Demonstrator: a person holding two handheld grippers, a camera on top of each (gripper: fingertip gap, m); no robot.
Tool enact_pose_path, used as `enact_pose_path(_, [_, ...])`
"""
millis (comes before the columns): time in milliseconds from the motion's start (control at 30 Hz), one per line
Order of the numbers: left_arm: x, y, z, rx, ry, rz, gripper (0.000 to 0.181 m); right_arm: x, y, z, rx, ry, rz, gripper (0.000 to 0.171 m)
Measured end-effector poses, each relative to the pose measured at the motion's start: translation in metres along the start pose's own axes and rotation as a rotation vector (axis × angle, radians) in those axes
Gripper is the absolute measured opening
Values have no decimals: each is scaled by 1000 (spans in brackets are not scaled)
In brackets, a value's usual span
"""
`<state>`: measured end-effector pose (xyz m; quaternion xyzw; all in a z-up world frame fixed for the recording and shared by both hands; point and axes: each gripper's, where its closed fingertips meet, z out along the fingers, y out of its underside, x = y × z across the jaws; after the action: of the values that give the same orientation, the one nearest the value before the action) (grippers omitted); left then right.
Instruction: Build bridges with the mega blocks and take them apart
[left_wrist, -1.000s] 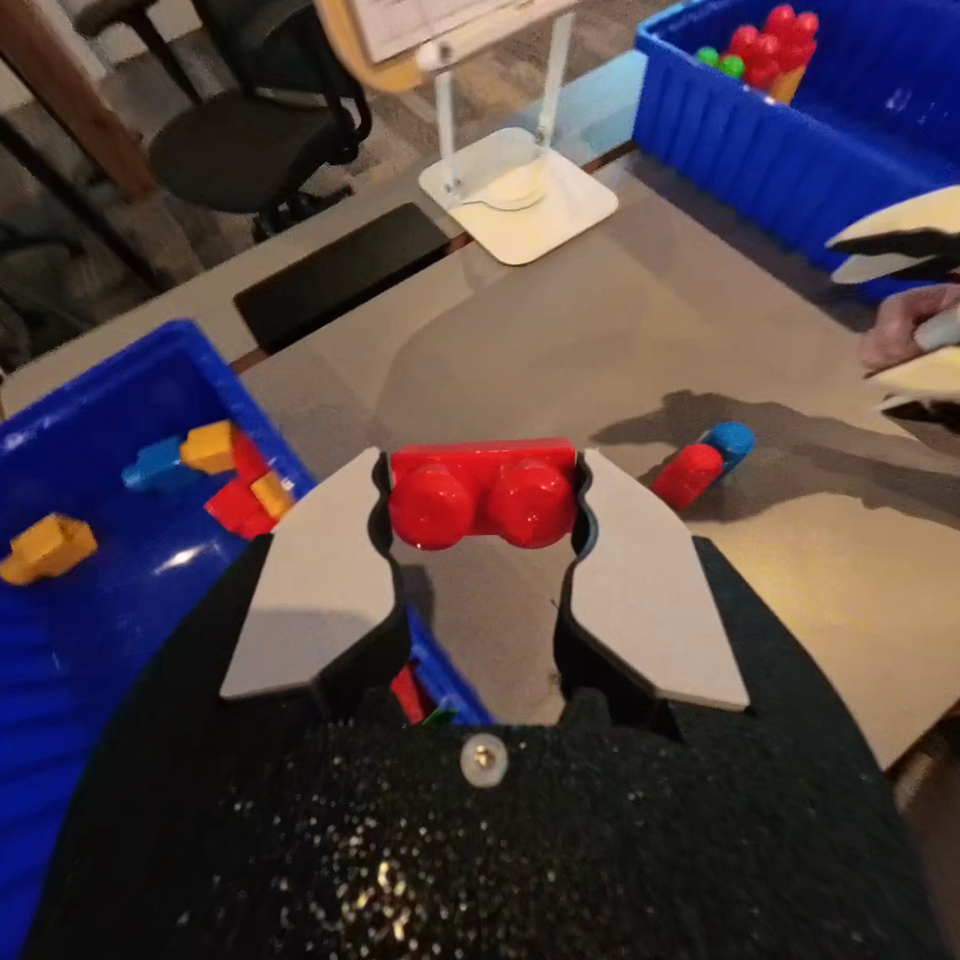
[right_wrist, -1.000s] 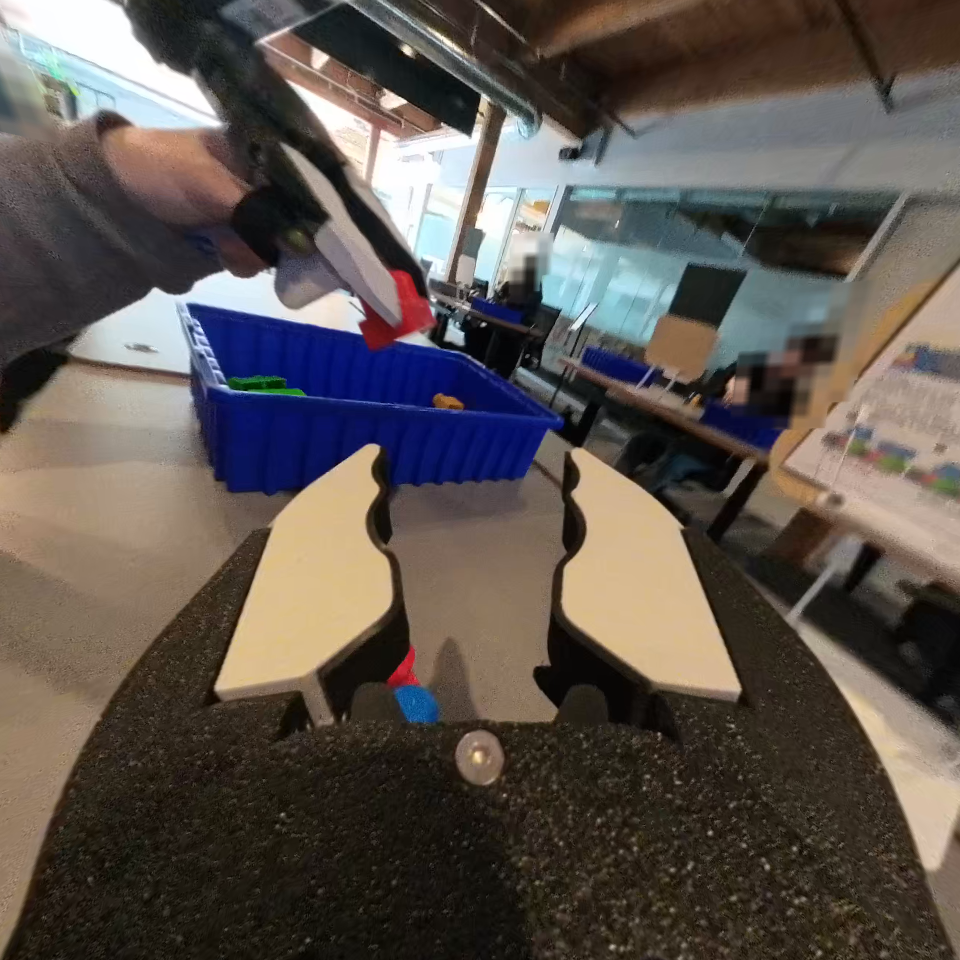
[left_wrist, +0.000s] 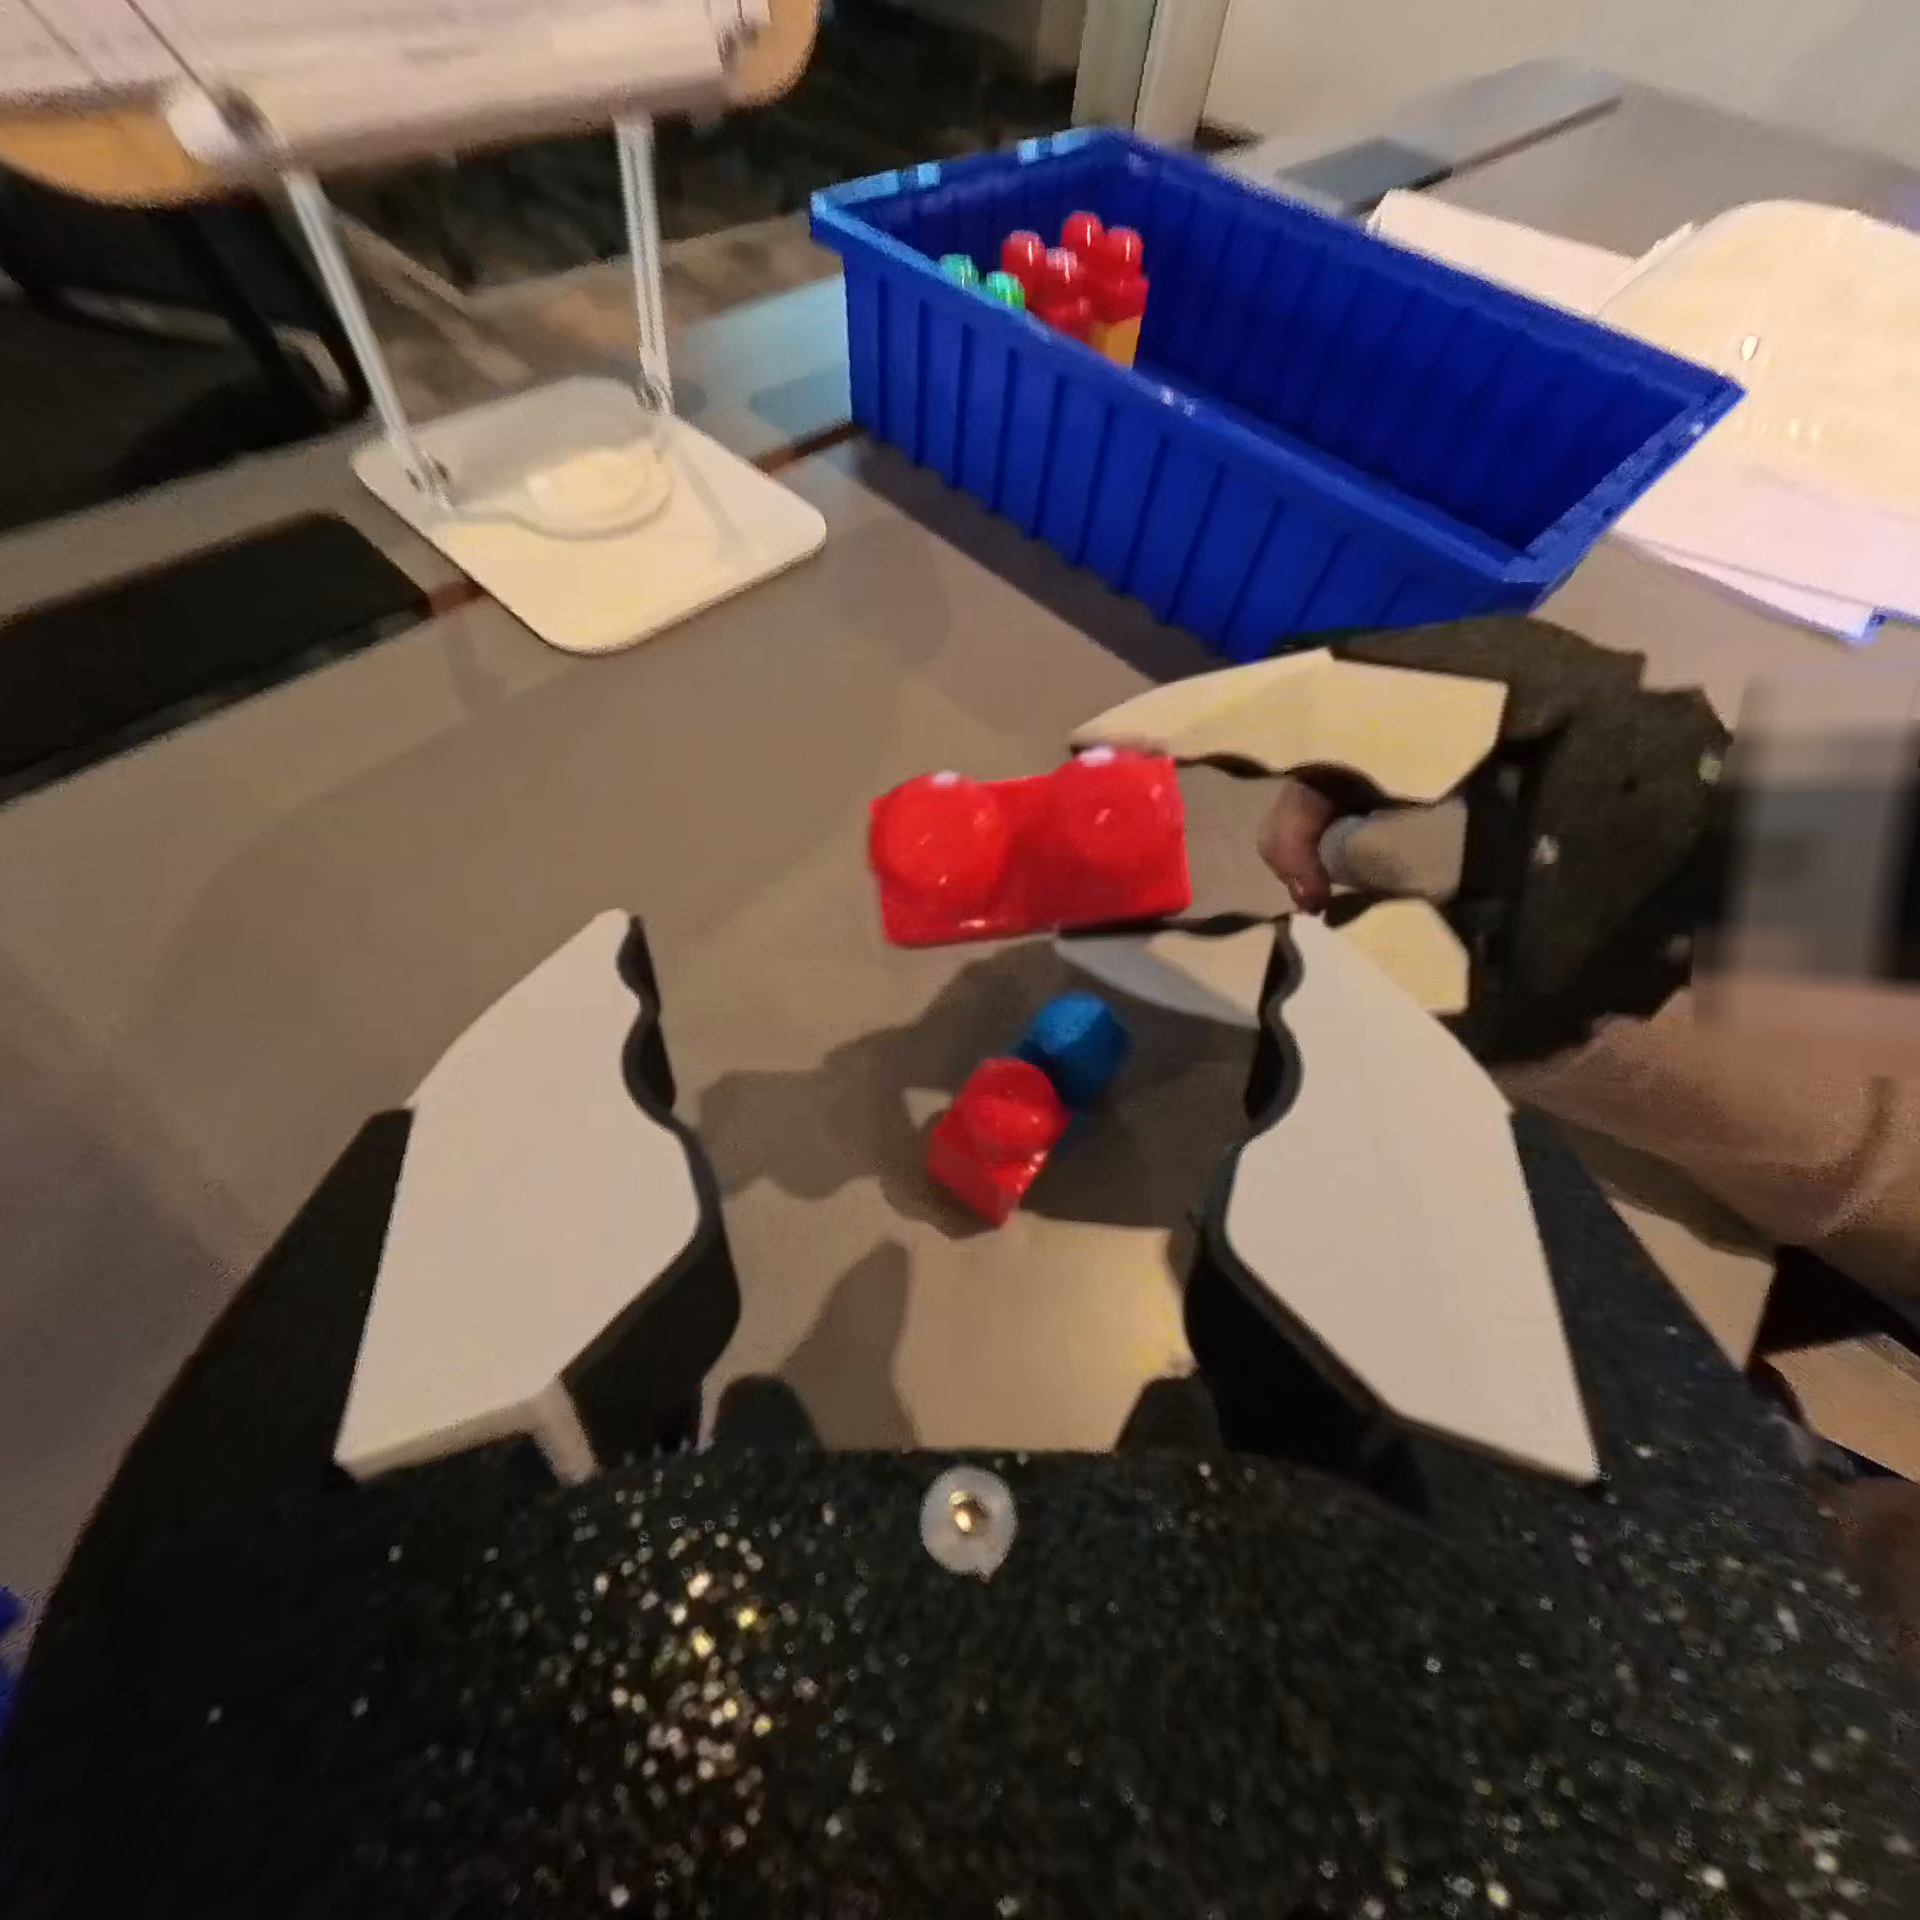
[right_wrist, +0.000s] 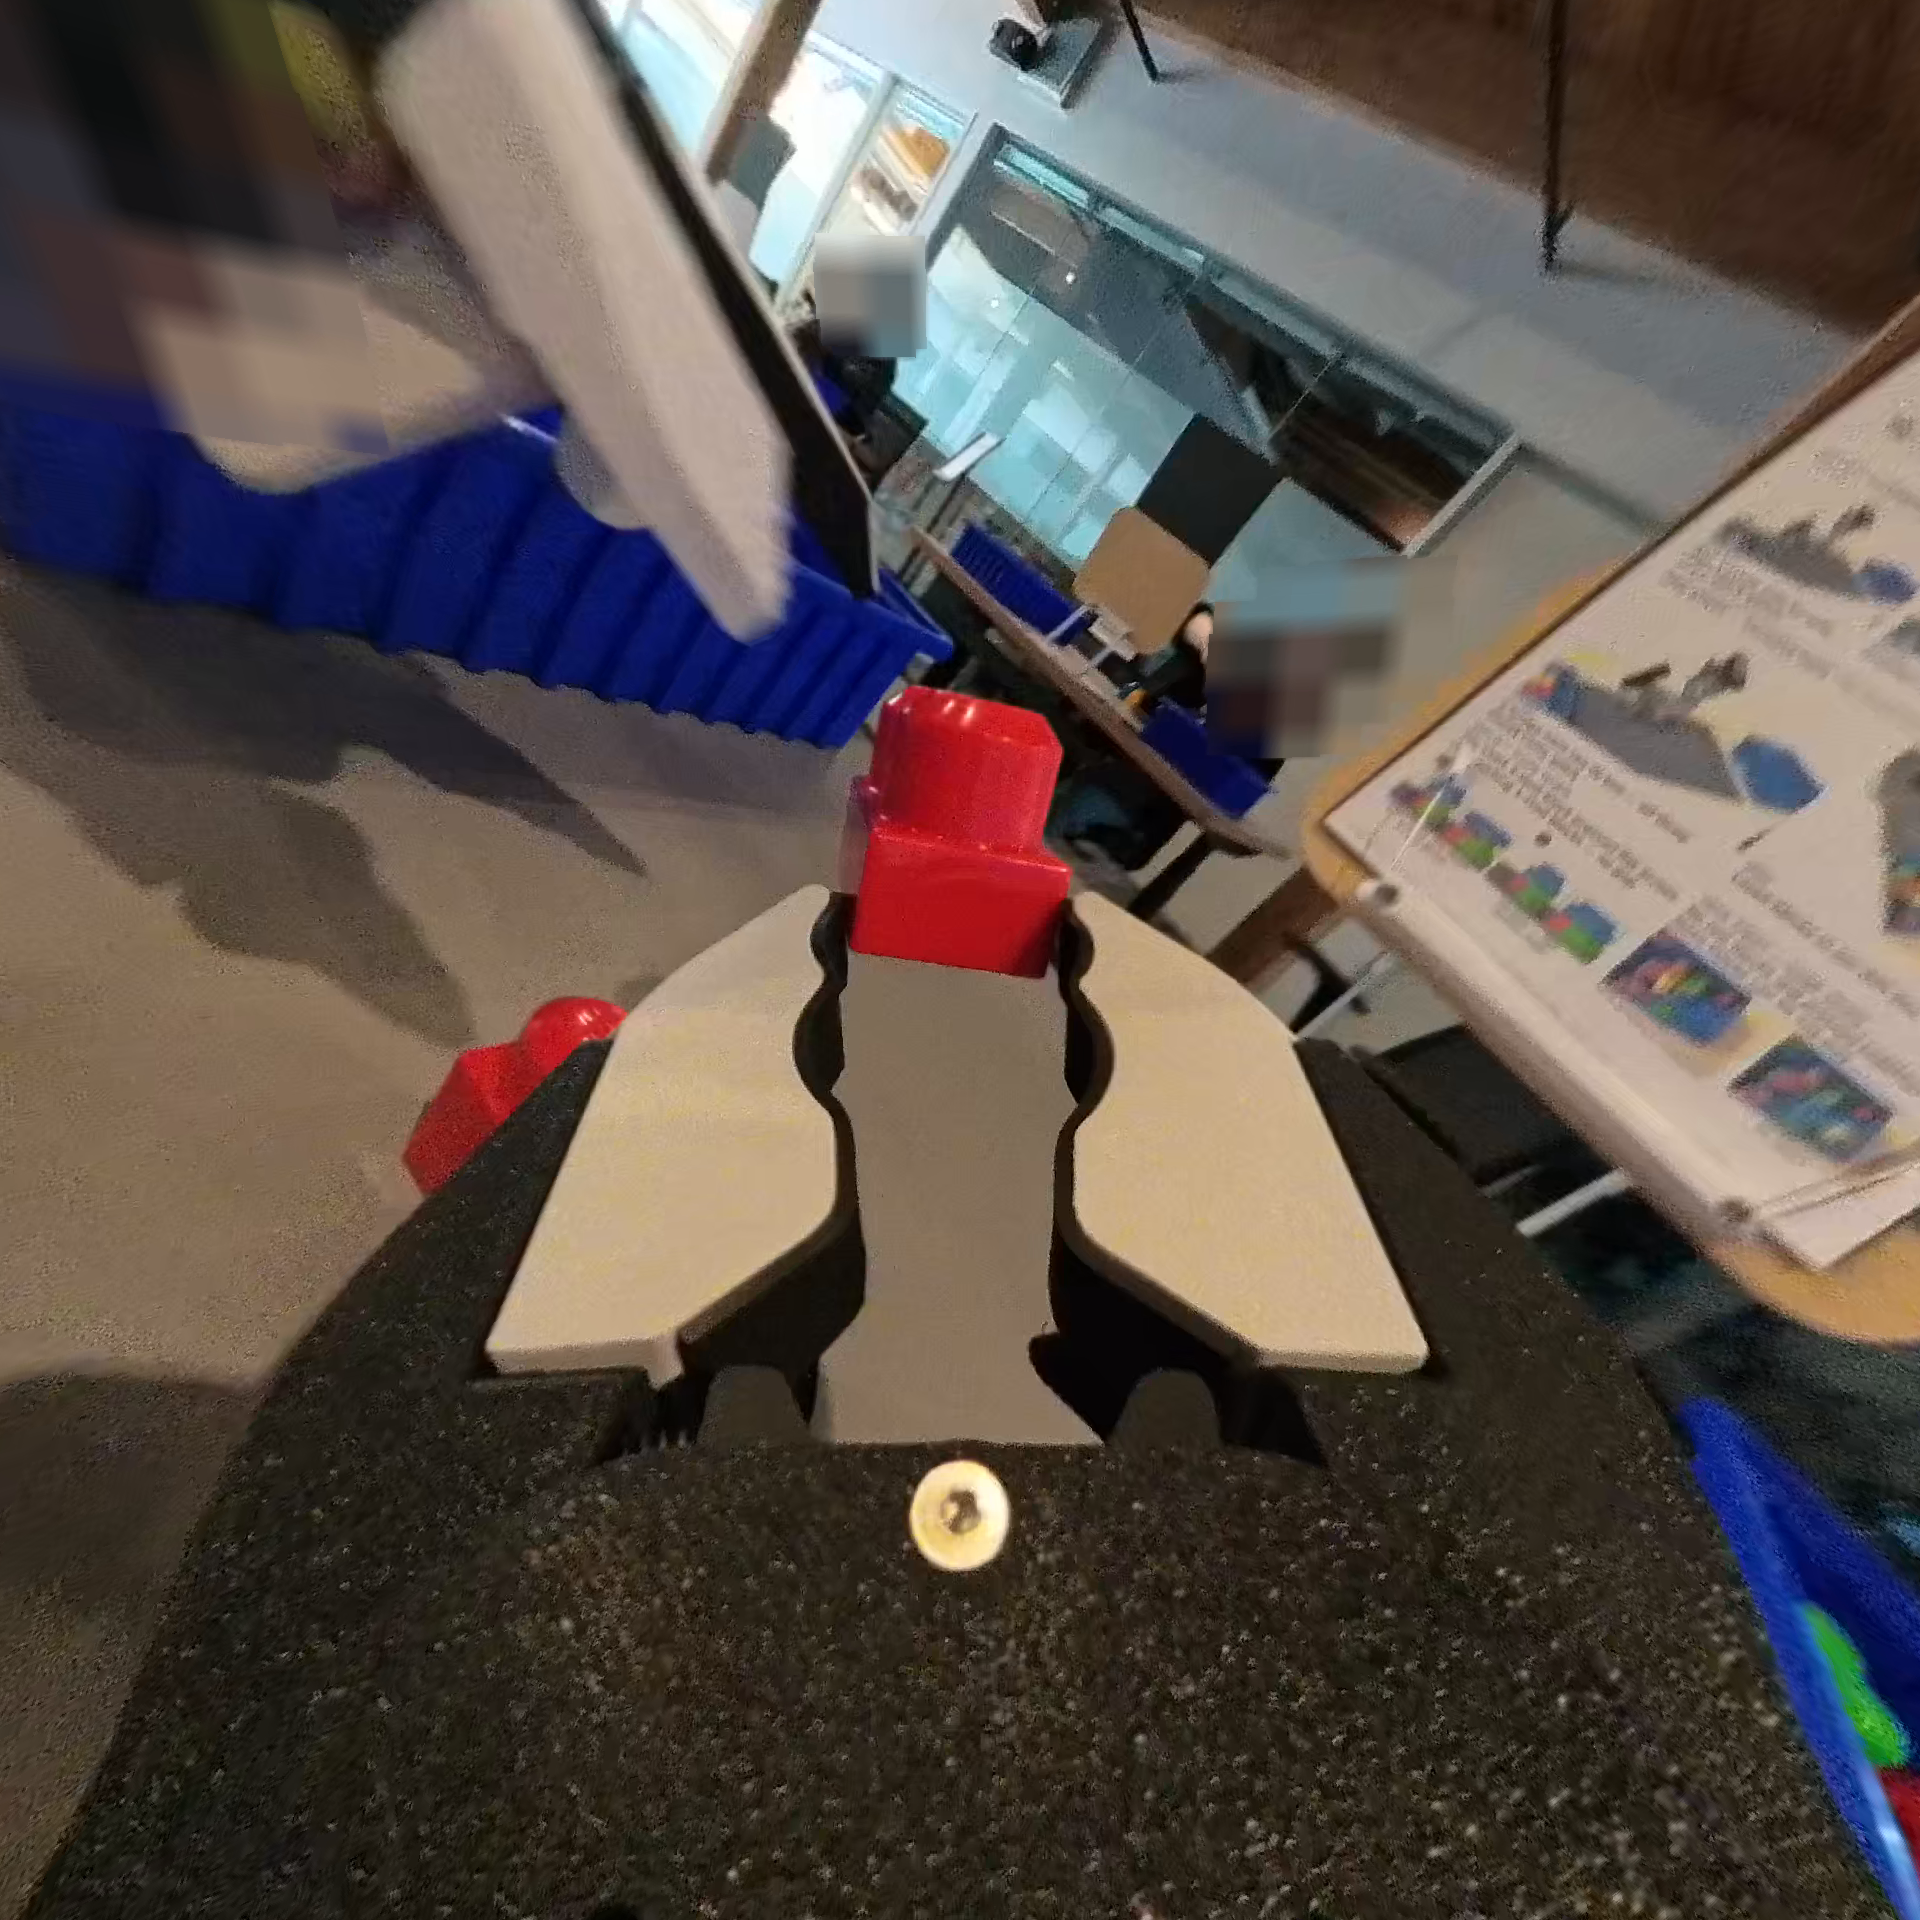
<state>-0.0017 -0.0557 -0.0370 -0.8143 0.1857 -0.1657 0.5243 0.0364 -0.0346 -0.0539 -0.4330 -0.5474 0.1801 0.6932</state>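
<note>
Above the grey table, the empty left gripper gapes wide while the right gripper pinches one end of the red two-stud block, which might twist loose over the small red-and-blue pair.

Beside the ribbed blue plastic bin, the glossy red plastic block shines above the smooth, matt grey tabletop.
</note>
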Motion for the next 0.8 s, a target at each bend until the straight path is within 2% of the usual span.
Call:
enact_pose_path(33, [-3, -2, -3, 42, 1, 25, 109, 7, 5, -3, -7, -22, 54, 39])
enact_pose_path(133, [-7, -1, -5, 136, 40, 112, 101, 5, 11, -15, 49, -219, 230, 38])
enact_pose_path(233, [19, 7, -3, 193, 250, 186, 88, -14, -8, -28, 163, -485, 414, 38])
enact_pose_path(300, [33, 13, 1, 202, 334, 221, 83, -28, -11, -31, 171, -576, 420, 38])
enact_pose_path(467, [48, 37, 13, 129, 387, 332, 60, -48, -13, -30, 185, -650, 382, 38])
enact_pose_path(533, [53, 43, 11, 115, 424, 346, 42, -50, -12, -31, 186, -662, 377, 38])
enact_pose_path(667, [56, 45, 6, 103, 481, 316, 37, -53, -15, -33, 200, -701, 403, 39])
enact_pose_path(733, [53, 46, 8, 84, 475, 311, 36, -52, -17, -34, 209, -717, 449, 49])
enact_pose_path(800, [49, 49, 10, 57, 457, 333, 36, -49, -15, -33, 202, -709, 466, 50])
